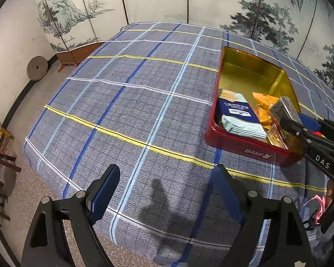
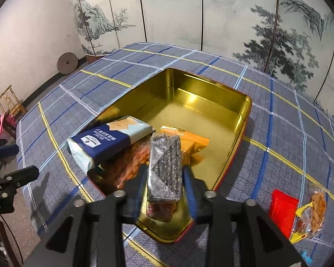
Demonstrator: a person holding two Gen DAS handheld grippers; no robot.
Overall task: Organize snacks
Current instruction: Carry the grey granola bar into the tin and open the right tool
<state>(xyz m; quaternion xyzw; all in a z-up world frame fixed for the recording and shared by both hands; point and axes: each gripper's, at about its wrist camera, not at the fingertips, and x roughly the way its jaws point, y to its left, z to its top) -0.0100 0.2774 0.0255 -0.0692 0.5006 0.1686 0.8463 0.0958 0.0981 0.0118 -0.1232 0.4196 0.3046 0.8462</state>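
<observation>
A red tin with a gold inside sits on the checked cloth. In it lie a blue-and-white cracker pack, orange packets and a red-orange snack bag. A dark speckled bar rests on that pile at the tin's near end, between the fingers of my right gripper. The pads stand slightly off its sides, so the gripper is open. The left wrist view shows the right gripper at the bar. My left gripper hangs open over bare cloth, left of the tin.
A red packet and a clear bag of nuts lie on the cloth right of the tin. The table's near edge runs below my left gripper. A painted folding screen, a round stone and wooden chairs stand around.
</observation>
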